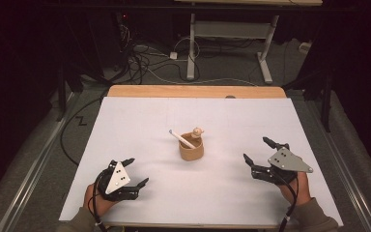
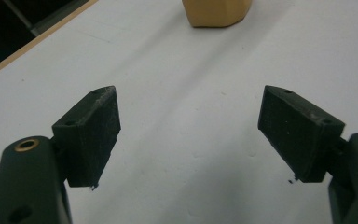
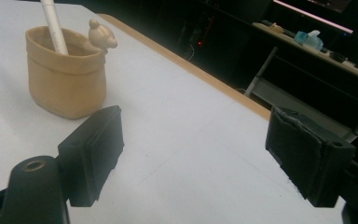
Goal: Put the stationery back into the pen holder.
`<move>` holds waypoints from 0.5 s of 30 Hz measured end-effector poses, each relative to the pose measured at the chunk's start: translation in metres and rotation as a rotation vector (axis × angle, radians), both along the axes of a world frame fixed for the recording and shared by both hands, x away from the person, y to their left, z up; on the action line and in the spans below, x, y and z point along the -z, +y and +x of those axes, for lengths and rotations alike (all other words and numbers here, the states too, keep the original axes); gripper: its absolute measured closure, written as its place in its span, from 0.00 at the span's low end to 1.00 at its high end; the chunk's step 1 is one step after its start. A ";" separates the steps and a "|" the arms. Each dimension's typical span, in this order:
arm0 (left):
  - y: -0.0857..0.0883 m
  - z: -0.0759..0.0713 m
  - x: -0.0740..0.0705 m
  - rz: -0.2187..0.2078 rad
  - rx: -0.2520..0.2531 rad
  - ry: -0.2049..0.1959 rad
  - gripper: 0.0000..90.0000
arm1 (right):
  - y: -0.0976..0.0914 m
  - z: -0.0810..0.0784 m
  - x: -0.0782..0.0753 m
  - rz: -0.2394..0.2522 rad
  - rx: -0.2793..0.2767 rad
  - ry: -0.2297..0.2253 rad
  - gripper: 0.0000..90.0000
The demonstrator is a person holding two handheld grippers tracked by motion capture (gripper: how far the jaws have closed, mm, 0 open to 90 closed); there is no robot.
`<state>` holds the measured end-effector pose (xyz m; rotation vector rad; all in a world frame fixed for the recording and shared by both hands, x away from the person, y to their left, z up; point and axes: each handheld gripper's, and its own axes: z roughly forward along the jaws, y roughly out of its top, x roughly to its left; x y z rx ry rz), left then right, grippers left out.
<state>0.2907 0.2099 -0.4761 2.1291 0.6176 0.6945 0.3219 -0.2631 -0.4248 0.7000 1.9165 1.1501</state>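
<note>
White table (image 1: 125,121): tan cup (image 1: 191,150) midway between both hand-held grippers, left (image 1: 136,172), right (image 1: 260,152), released.

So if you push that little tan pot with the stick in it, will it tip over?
Probably slides first: the tan pot looks squat and wide-based. A high push might tip it, since the white stick leans out past its rim and could shift.

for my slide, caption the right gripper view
Open right gripper above the white table, facing a tan cup holding a white stick.
</note>
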 end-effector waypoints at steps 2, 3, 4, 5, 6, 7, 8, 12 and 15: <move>0.000 0.000 0.000 0.003 0.004 -0.001 0.22 | -0.003 -0.001 0.003 -0.005 0.011 0.000 0.21; -0.001 0.001 0.000 0.003 0.005 0.001 0.22 | -0.005 -0.002 0.005 -0.003 0.013 0.002 0.21; -0.001 0.001 0.000 0.004 0.006 0.002 0.22 | -0.007 -0.002 0.006 0.000 0.015 0.001 0.21; -0.001 0.001 0.001 0.001 0.010 0.003 0.22 | -0.009 -0.003 0.007 0.003 0.018 0.001 0.22; -0.002 0.001 0.001 -0.001 0.013 0.004 0.22 | -0.011 -0.004 0.008 0.009 0.019 0.006 0.23; -0.002 0.002 0.001 -0.002 0.014 0.004 0.22 | -0.013 -0.005 0.010 0.012 0.015 0.006 0.23; -0.003 0.002 0.001 -0.001 0.016 0.005 0.22 | -0.014 -0.006 0.012 0.013 0.014 0.006 0.23; -0.005 0.003 0.001 0.009 0.025 0.007 0.22 | -0.020 -0.010 0.019 0.008 0.027 0.014 0.23; -0.006 0.002 0.002 0.007 0.029 0.009 0.22 | -0.025 -0.015 0.024 0.000 0.033 0.010 0.23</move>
